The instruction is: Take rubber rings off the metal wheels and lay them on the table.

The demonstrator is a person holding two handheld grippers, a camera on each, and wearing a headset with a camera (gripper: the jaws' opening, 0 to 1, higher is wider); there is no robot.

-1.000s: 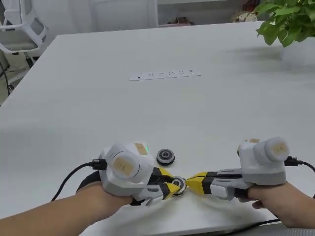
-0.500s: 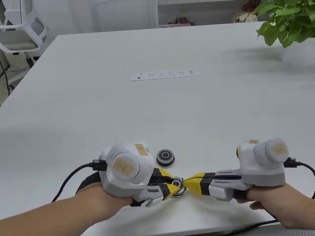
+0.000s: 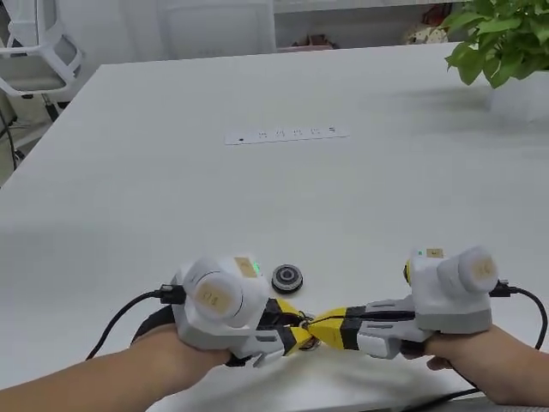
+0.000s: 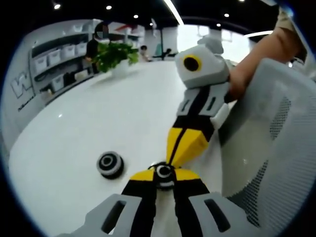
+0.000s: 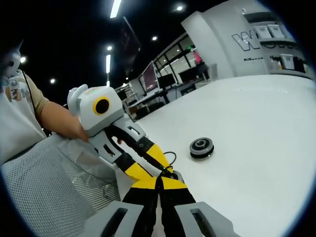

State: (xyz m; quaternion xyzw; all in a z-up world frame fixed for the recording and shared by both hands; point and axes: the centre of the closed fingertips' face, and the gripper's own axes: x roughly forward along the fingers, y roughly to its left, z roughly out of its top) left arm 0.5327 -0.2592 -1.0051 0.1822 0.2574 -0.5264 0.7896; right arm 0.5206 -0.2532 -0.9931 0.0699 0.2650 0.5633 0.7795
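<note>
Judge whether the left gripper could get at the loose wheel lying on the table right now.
Probably not yet: the loose wheel lies close with bare table between, but the left gripper is shut on another wheel.

wheel [image 5: 173,175]: mostly behind right tongs [image 5: 159,181] | ring on it: perhaps, too small | plant [image 3: 497,39]: cropped top-right

White table [image 3: 360,197] — one ringed wheel [image 3: 287,277], a socket strip [image 3: 287,134], a potted plant [image 3: 502,39].

Head cam high, fwd/down over table [image 3: 343,189]; gripper cams low, close-in, face to face, shared loose wheel [image 4: 110,164].
</note>
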